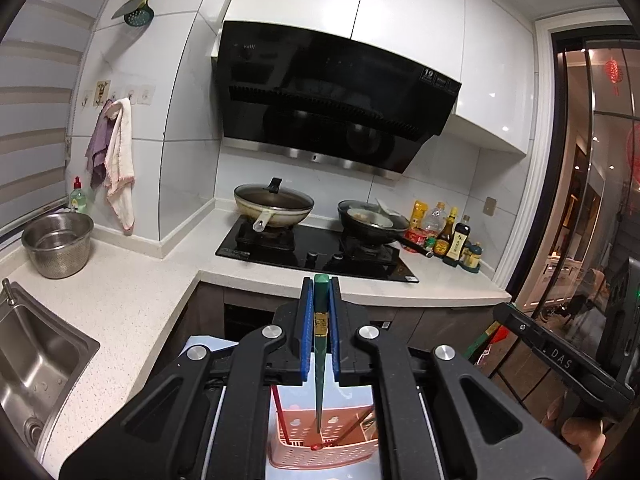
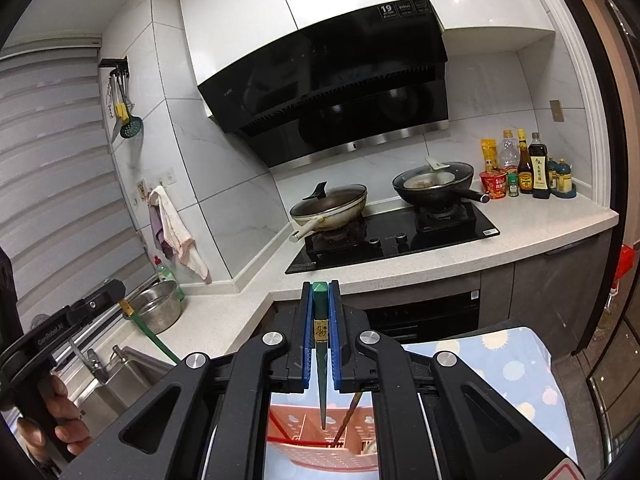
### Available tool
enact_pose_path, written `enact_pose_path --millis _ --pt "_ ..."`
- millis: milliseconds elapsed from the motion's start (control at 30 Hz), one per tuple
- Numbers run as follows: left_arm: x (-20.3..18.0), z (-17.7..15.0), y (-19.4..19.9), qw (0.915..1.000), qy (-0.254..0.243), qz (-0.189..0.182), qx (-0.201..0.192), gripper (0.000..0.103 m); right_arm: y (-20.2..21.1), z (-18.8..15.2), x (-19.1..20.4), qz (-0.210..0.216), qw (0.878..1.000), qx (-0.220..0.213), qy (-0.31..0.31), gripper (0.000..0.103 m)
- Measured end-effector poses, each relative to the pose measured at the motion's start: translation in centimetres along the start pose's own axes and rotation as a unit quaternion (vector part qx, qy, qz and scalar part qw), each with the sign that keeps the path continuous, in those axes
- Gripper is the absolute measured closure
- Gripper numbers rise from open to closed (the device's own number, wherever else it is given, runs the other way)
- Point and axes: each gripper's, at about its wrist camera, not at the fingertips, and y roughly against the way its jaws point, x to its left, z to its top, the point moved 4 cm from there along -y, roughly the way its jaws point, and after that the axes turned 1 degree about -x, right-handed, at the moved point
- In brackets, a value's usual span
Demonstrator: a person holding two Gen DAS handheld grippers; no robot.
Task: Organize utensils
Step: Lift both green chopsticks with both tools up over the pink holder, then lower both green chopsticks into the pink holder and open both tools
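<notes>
My left gripper (image 1: 321, 282) is shut on a green chopstick (image 1: 320, 364) that points down, its tip inside a pink perforated utensil basket (image 1: 320, 460). Red chopsticks (image 1: 282, 420) and a brown one lean in that basket. My right gripper (image 2: 321, 286) is shut on another green chopstick (image 2: 321, 372), its tip also over the same pink basket (image 2: 316, 456), beside a brown chopstick (image 2: 348, 416). The left gripper (image 2: 100, 300) with its green chopstick shows at the left of the right wrist view. The right gripper's body (image 1: 560, 356) shows at the right of the left wrist view.
A white speckled counter (image 1: 132, 304) holds a steel sink (image 1: 36, 364) and a steel colander (image 1: 58, 244). A black hob (image 1: 320, 250) carries two pans. Sauce bottles (image 1: 452, 240) stand at the right. A dotted blue cloth (image 2: 516, 376) lies under the basket.
</notes>
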Motion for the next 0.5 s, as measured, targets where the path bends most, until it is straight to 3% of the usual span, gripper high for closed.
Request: enact_pose_path --millis 500 --pt "2.9 -6.9 -5.8 0.9963 0.011 0.026 0.081 0.096 -7.0 -7.2 -1.0 -0.027 0.994 0.1 0.019 0.096"
